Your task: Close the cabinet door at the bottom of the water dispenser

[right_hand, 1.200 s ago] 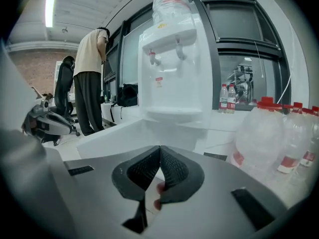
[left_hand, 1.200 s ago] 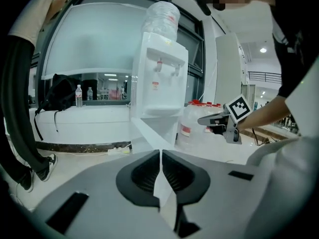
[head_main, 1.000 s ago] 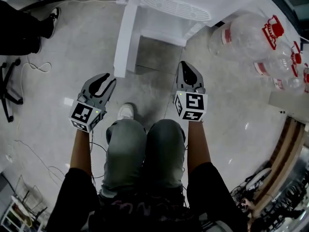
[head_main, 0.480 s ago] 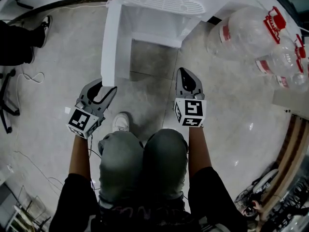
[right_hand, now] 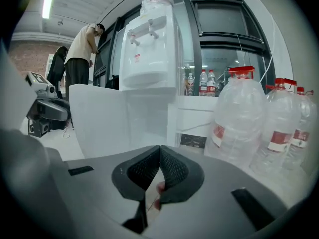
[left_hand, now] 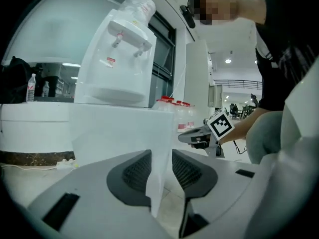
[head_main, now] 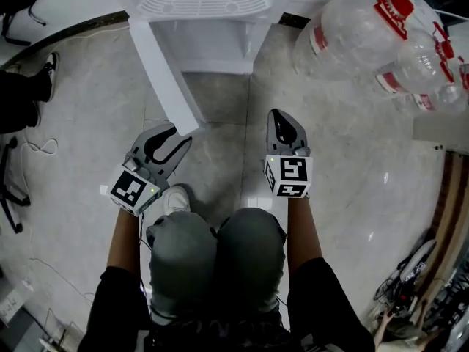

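The white water dispenser (head_main: pixel 204 6) stands at the top of the head view, its bottom cabinet (head_main: pixel 216 46) open. The white cabinet door (head_main: pixel 165 72) swings out toward me. My left gripper (head_main: pixel 176 134) straddles the door's free edge, and its jaws are closing. In the left gripper view the door (left_hand: pixel 119 133) runs between the pads of my left gripper (left_hand: pixel 160 168) with a gap still showing on the right side. My right gripper (head_main: pixel 281 116) hovers to the right of the door, shut and empty; its tips meet in the right gripper view (right_hand: pixel 159 153).
Several large clear water bottles (head_main: pixel 344 28) with red caps stand on the floor right of the dispenser. My knees (head_main: pixel 220 248) and a white shoe (head_main: pixel 170 199) are just below the grippers. A person's dark shoe and cables lie at the far left (head_main: pixel 29 86).
My left gripper has moved forward from open floor onto the door's free edge, which now sits between its jaws. The right gripper has shifted slightly forward and stayed shut.
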The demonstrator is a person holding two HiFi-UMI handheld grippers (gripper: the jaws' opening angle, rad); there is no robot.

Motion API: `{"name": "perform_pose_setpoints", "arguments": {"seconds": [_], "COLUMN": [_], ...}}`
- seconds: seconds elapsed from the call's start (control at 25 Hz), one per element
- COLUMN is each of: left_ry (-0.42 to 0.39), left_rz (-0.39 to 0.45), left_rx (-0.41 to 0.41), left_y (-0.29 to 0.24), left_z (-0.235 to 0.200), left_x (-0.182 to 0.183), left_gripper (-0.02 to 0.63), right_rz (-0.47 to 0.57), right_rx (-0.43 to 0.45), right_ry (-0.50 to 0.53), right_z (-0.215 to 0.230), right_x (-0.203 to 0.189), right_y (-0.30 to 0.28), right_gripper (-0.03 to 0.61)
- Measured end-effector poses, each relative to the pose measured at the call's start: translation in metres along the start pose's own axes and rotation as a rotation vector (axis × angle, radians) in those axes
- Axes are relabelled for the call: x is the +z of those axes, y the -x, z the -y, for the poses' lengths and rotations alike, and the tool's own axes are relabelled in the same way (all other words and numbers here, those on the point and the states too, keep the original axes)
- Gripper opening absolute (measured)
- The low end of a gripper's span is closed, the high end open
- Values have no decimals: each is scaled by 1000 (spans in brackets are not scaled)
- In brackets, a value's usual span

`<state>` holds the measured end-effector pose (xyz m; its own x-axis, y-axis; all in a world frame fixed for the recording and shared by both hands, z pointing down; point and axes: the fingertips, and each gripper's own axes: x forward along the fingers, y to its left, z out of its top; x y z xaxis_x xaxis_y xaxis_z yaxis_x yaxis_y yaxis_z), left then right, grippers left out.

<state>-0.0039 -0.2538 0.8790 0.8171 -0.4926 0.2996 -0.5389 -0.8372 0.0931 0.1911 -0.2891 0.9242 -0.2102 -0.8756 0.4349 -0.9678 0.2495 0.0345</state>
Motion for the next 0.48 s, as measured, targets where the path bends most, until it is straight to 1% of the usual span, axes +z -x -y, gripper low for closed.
{"name": "perform_pose_setpoints", "arguments": {"seconds": [0.12,0.24,0.48], "left_ry": [-39,-72,-113], "left_rz": [9,16,41], "left_rx": [-56,-100,-153], "left_y": [-28,-53,-99], "left_z": [7,11,11], "left_x": [7,13,26], "left_gripper": [141,156,161], "right_rz": [-8,-15,-23], "right_rx": [-35,-71,-119], "right_ry": [-8,-17,-49], "right_z": [17,33,54], "right_x": [-10,-20,-33], "right_y": [5,12,18], "right_gripper": [12,12,12]}}
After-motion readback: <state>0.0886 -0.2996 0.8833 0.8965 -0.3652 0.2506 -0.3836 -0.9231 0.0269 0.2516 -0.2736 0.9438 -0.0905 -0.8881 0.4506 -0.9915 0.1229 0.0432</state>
